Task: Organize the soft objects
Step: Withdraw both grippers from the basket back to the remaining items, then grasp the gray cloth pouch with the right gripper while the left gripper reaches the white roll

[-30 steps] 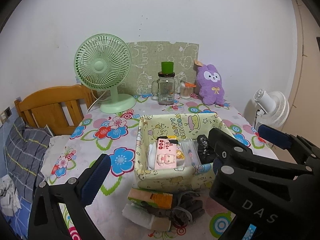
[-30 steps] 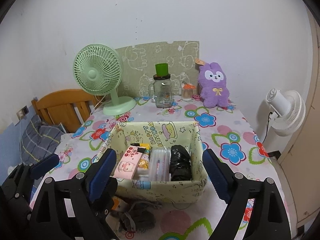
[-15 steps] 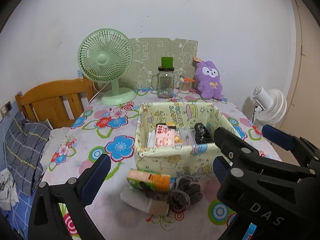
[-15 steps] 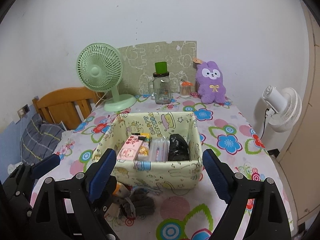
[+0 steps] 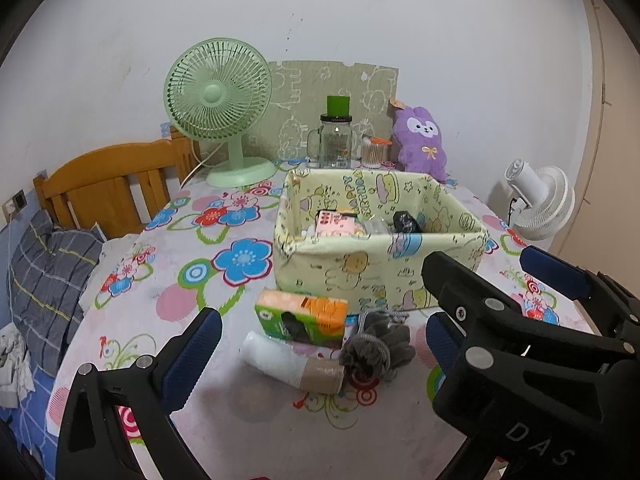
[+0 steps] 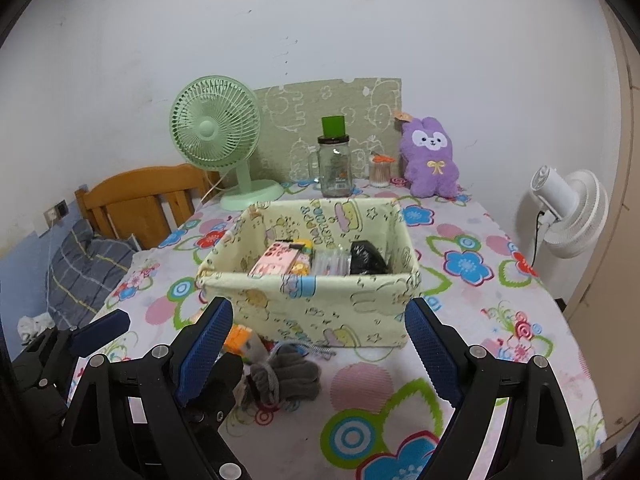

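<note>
Hovering wide-jawed, tilted downward: both grippers above grey gloves [image 5: 376, 350], left gripper [image 5: 318, 346], right gripper [image 6: 320, 354].

A home bedroom: wooden bedhead [image 5: 116, 184], plaid pillow [image 5: 48, 280], flowered tablecloth [image 5: 192, 280], plush rabbit [image 6: 432, 156].

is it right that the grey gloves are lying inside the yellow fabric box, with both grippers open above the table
Not quite. The grey gloves lie on the tablecloth in front of the yellow fabric box, not inside it, as the right wrist view shows. Left gripper and right gripper are indeed open.
</note>
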{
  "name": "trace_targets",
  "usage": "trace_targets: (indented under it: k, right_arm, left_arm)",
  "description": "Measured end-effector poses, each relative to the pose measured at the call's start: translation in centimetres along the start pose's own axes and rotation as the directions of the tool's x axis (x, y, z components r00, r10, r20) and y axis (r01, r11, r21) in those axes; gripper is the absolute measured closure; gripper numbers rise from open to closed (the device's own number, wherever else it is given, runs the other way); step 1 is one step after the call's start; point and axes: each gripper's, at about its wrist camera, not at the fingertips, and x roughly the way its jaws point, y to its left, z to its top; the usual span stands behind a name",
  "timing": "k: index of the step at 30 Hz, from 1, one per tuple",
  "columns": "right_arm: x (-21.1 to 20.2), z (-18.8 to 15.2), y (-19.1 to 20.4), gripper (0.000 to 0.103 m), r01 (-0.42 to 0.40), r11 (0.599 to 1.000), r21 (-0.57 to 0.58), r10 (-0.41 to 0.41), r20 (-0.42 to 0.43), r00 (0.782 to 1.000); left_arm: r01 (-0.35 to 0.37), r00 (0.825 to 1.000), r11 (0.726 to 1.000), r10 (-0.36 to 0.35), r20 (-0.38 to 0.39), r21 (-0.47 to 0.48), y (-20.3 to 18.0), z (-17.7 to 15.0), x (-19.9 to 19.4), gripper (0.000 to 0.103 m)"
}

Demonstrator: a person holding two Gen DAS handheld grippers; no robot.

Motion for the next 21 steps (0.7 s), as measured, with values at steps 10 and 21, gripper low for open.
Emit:
trace_targets:
  k: [10,21]
  right_arm:
    - [1.6,-2.1,0.5,0.013,-0.009,1.0,-0.013,0.008,-0.054,0.998]
    - [5.0,-3.4,0.6,0.013,-0.012,1.0,-0.005,0.011,-0.136,0.991]
  left_arm:
    - [-0.013,0.999,1.0,0.012,-0.052,-0.022,0.8,-2.1,1.8,0.0]
    - [-0.038,0.991,0.998,0.031,-0.127,-0.059,2.2,-3.5,4.7,0.0]
